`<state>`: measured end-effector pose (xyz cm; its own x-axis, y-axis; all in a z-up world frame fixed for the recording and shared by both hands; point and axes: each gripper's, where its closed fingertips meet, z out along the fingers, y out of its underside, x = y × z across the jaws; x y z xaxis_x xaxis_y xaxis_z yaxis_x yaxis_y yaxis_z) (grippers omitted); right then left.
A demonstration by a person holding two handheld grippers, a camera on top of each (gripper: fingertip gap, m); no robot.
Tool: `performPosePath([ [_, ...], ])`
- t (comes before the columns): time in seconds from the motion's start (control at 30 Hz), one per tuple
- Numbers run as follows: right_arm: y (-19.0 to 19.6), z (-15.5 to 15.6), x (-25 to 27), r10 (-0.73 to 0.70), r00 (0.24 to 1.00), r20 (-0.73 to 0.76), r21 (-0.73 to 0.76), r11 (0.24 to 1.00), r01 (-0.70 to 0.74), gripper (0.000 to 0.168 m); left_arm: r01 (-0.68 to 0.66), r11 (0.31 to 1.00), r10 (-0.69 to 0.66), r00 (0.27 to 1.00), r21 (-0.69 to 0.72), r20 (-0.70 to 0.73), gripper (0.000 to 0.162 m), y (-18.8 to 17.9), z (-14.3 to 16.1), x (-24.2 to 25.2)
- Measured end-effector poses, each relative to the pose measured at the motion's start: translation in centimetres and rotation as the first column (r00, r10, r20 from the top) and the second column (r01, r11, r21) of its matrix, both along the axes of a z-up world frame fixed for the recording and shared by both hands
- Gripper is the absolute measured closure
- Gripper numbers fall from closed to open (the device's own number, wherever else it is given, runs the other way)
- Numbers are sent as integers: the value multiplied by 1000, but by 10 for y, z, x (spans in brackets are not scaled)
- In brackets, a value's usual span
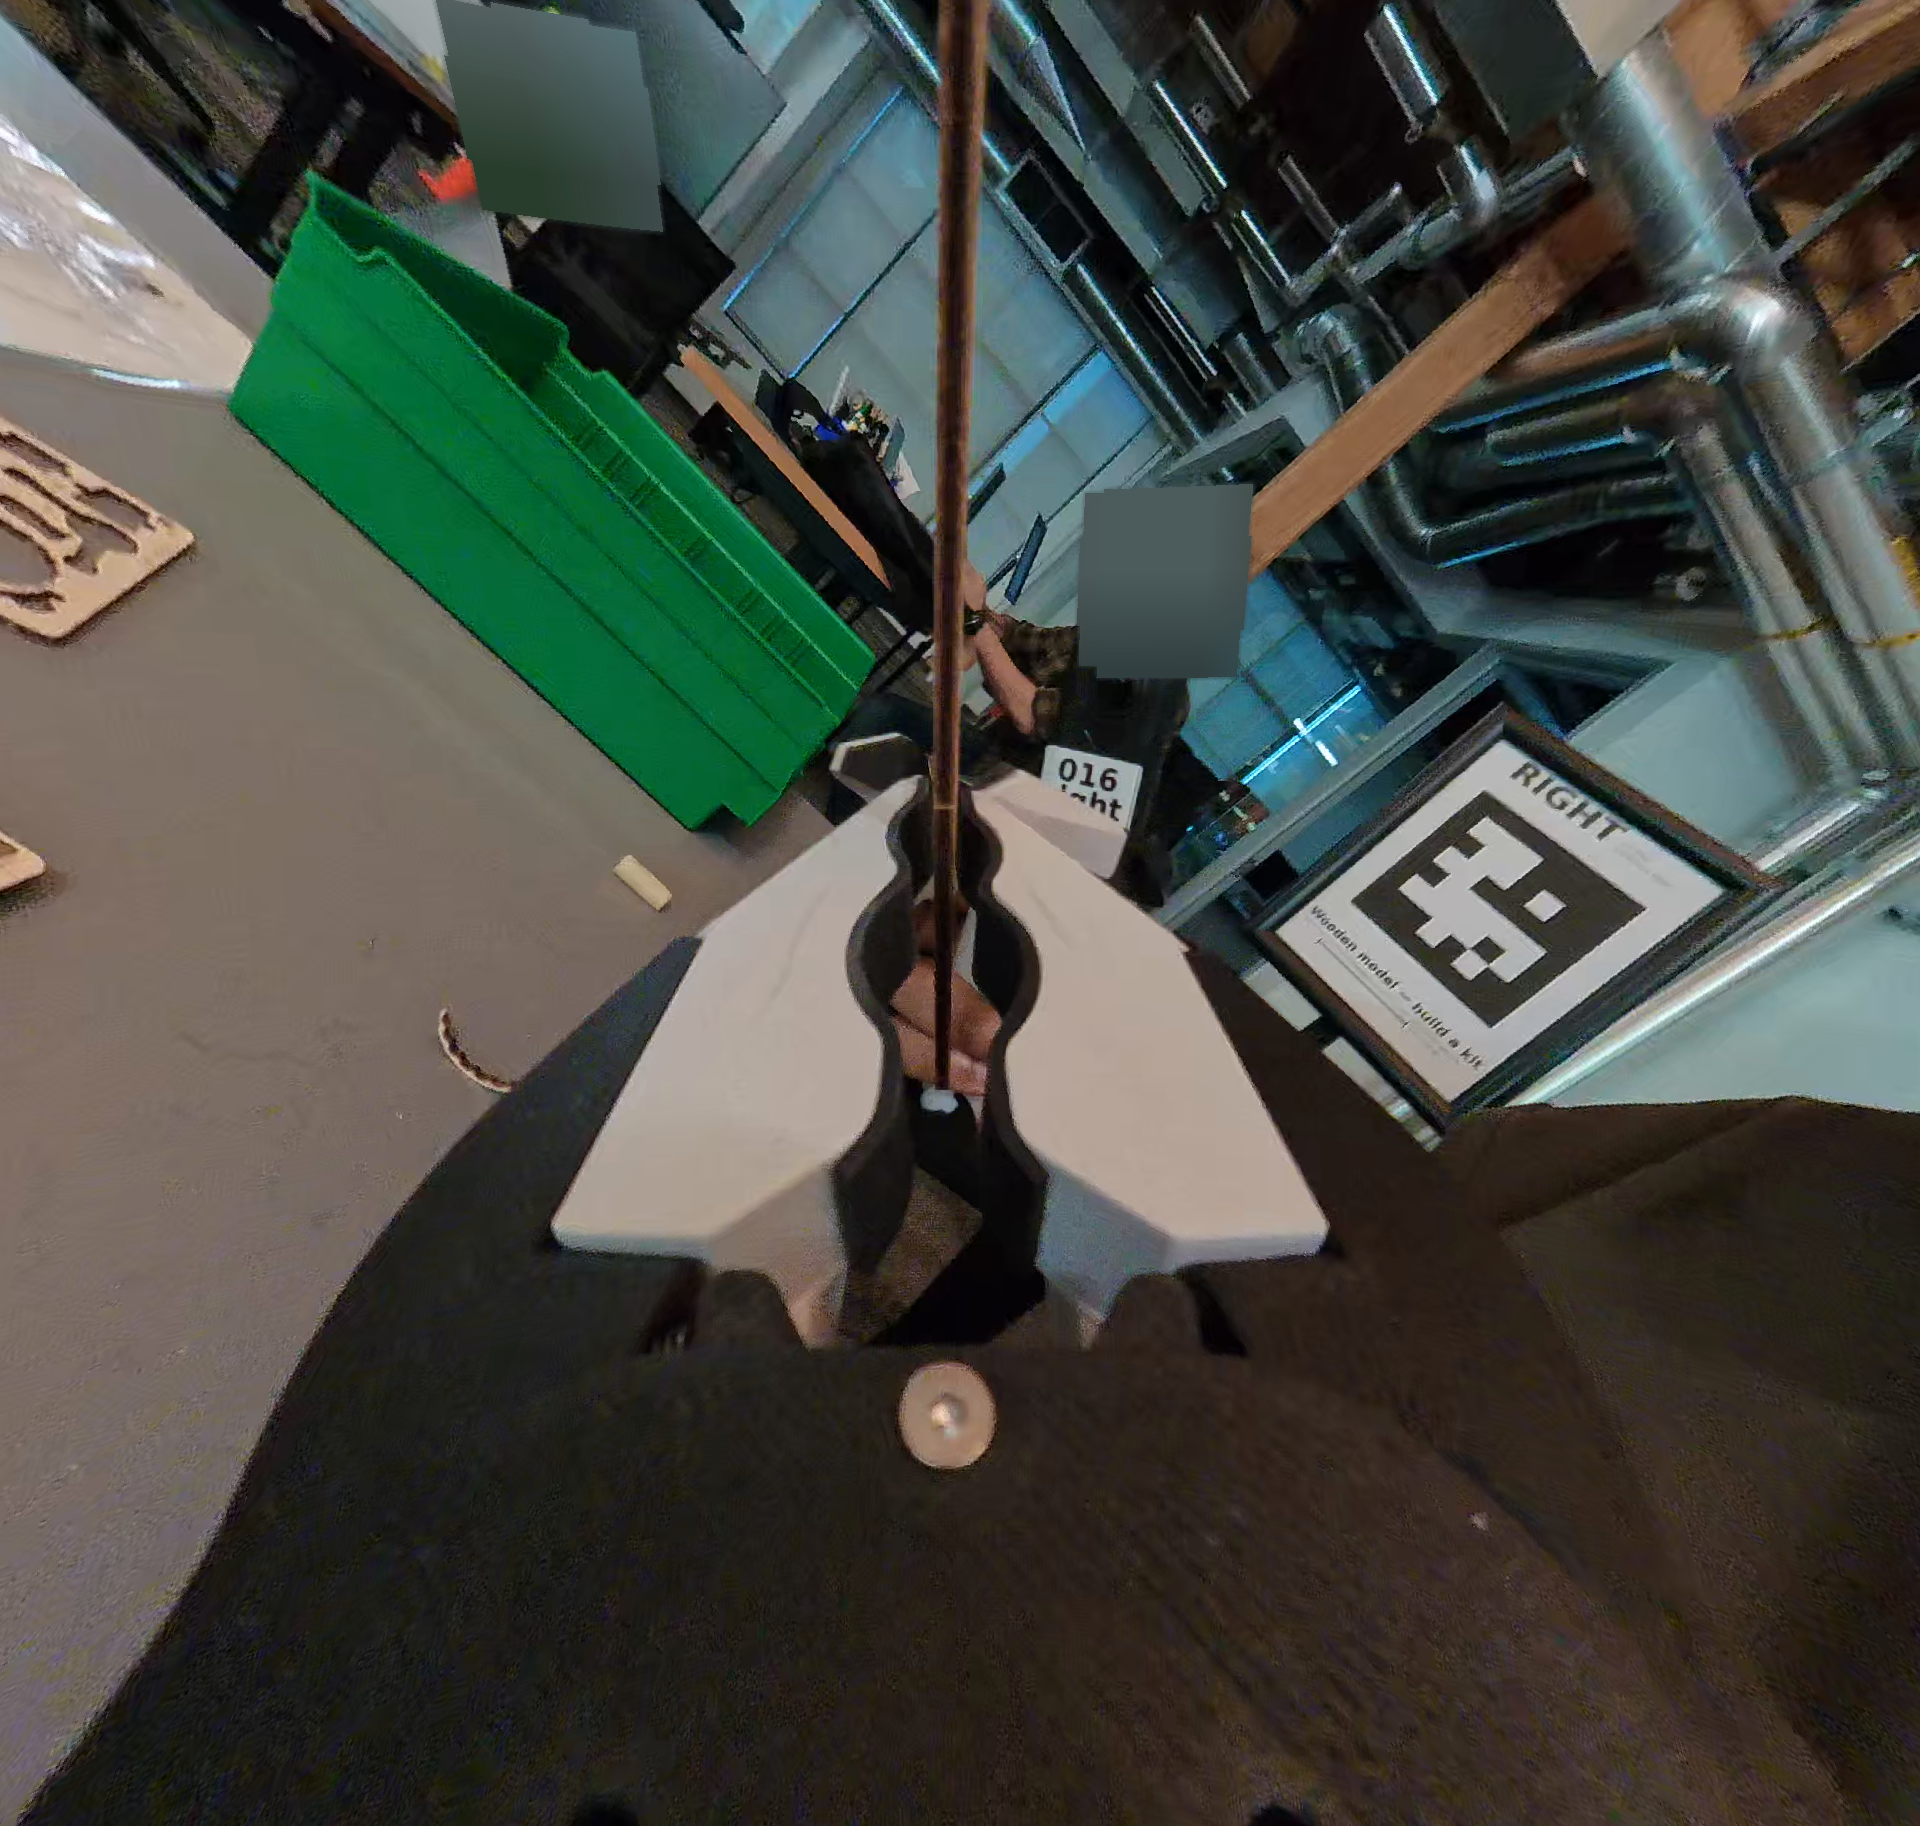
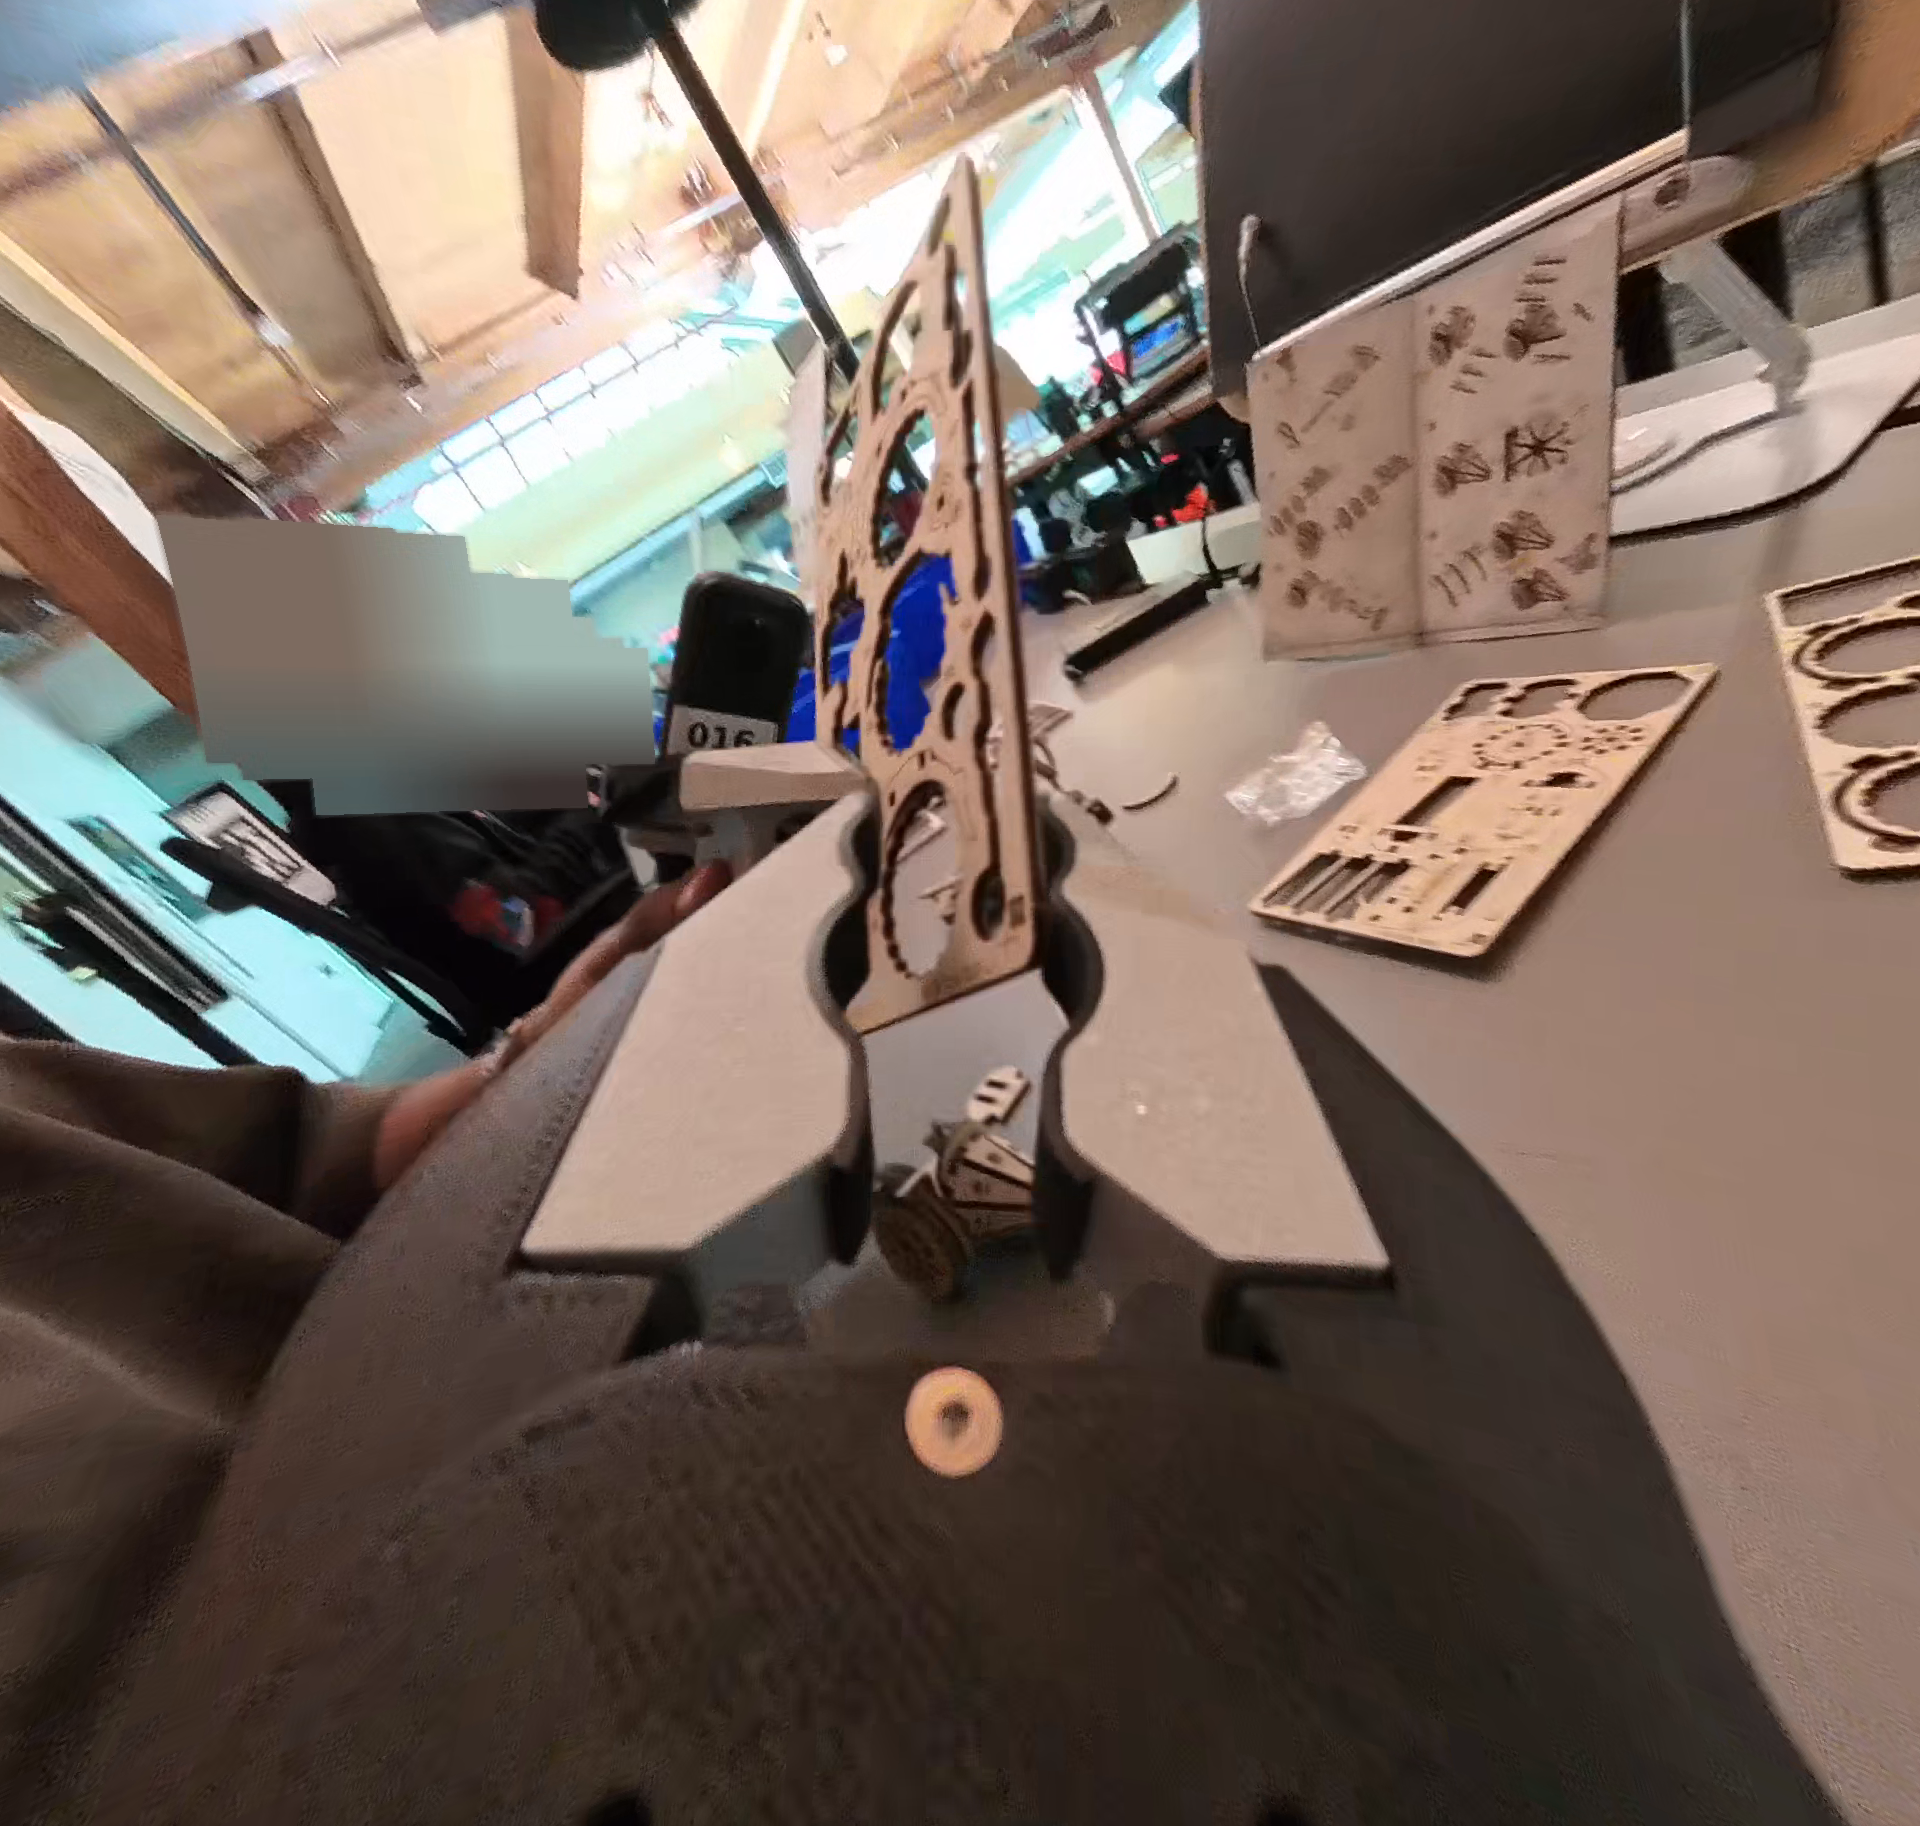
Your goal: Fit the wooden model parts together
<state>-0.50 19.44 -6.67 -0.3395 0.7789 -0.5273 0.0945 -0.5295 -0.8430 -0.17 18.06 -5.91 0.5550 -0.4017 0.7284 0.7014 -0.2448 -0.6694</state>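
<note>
A thin wooden parts sheet (image 1: 951, 426) with cut-out holes stands upright. My left gripper (image 1: 948, 800) is shut on its edge, so I see the sheet edge-on, running up out of the left wrist view. In the right wrist view the same sheet (image 2: 935, 981) shows its face at a slant between my right gripper's (image 2: 951, 820) fingers, which stand apart and do not clamp it. The left gripper (image 2: 769, 779) holds the sheet's left edge there. A small assembled wooden model part (image 2: 956, 1215) lies on the table below the right fingers.
More wooden sheets (image 2: 1475, 820) (image 2: 1860, 716), an open instruction booklet (image 2: 1434, 477) and a plastic bag (image 2: 1294, 774) are on the grey table. A green crate (image 1: 540, 498), another cut sheet (image 1: 62, 529) and a framed marker sign (image 1: 1496, 914) stand around it. People are in the background. Left and right tips are no more than a few centimetres apart.
</note>
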Motion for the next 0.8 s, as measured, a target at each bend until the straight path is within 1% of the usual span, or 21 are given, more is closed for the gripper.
performPosePath([
  [0.03, 0, 2, 1, 14, 1000, -9, -24, 1000, -14, 146, -8, 1000, 8, 1000, 6, -22, 162, -1, 2, 1],
  [0.13, -2, 2, 3, 42, 999, -16, -76, 996, -43, 146, -39, 999, 40, 994, 21, -97, 162, -4, 3, 3],
  [0.23, -3, 2, 5, 74, 997, -22, -128, 989, -76, 150, -57, 998, 61, 988, 31, -140, 162, -5, 2, 5],
  [0.47, -2, -7, 4, 113, 993, -14, -251, 961, -113, 147, -109, 994, 113, 949, 32, -294, 162, -3, -4, 7],
  [0.57, 0, -13, 2, 105, 994, 6, -272, 957, -100, 146, -150, 988, 149, 918, 26, -367, 161, -2, -9, 6],
  [0.8, 5, -24, -2, 75, 996, 50, -295, 954, -56, 143, -219, 975, 207, 870, 25, -447, 160, 2, -19, 3],
])
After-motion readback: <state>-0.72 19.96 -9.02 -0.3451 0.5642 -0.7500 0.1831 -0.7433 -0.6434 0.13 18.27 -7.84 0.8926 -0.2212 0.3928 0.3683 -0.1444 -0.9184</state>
